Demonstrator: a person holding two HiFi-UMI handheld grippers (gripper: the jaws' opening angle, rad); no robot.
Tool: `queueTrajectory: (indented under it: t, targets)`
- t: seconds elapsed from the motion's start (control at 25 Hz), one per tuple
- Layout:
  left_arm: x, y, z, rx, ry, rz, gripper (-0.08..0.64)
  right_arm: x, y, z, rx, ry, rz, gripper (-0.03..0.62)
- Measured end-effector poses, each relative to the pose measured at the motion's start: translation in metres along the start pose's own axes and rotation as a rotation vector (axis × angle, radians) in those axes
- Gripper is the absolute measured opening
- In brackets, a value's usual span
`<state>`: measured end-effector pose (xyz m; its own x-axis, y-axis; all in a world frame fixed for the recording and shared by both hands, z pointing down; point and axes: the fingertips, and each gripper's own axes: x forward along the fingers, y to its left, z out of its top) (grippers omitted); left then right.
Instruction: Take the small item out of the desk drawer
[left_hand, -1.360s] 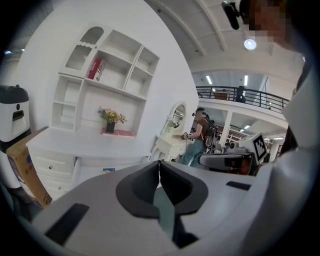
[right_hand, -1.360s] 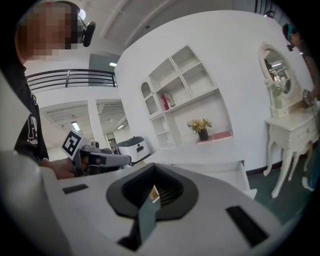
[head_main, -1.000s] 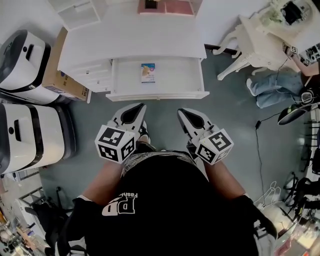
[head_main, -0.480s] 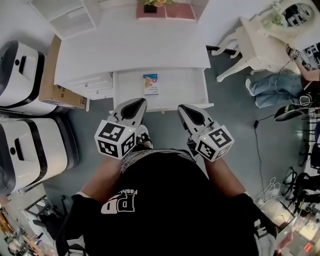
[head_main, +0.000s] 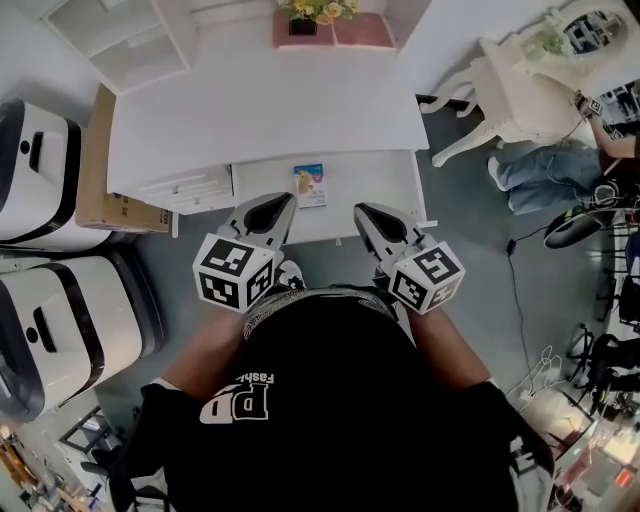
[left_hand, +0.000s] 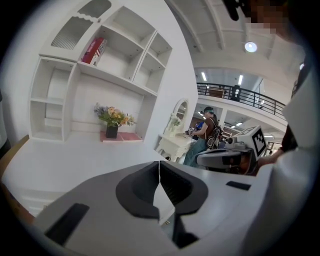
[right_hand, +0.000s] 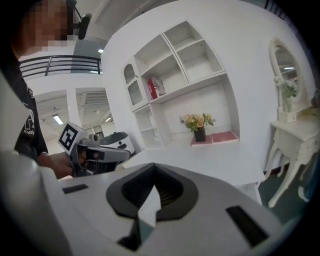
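In the head view the drawer (head_main: 385, 190) of the white desk (head_main: 270, 110) stands pulled out toward the person, so the opening step looks done; the small item (head_main: 311, 185), a flat colourful packet, lies inside it, in the left part and toward the far side; the left gripper (head_main: 272, 211) and the right gripper (head_main: 376, 221) hover side by side at the near edge of the drawer, their tips over the drawer front, the left one just near of the item but not touching it. In the left gripper view the jaws of the left gripper (left_hand: 159, 176) are pressed together with nothing between them; the desk top (left_hand: 75, 155) lies beyond, and the item is not visible here. In the right gripper view the right gripper (right_hand: 152, 194) is also closed and empty, pointing over the desk top (right_hand: 200, 160). I judge the task only begun; one gripper must yet open, reach the item, close on it and lift it out.
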<state>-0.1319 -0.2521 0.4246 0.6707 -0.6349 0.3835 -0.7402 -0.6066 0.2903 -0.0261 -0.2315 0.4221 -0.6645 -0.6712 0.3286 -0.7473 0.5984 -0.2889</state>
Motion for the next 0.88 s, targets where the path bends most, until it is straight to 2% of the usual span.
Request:
queueTrajectory:
  t: [0.44,0.64,0.88]
  targets:
    - [0.015,0.034,-0.001,-0.008,0.039,-0.011,0.017,0.024,-0.015,0.011,0.003,0.017,-0.038,0.009]
    - [0.023,0.043,-0.012,-0.023,0.08,0.025,0.017,0.03,-0.028,0.013,0.016,0.025,-0.021,0.009]
    - [0.037,0.045,-0.012,-0.037,0.078,0.09,0.017,0.04,-0.046,0.009,0.014,0.07,0.04,0.009]
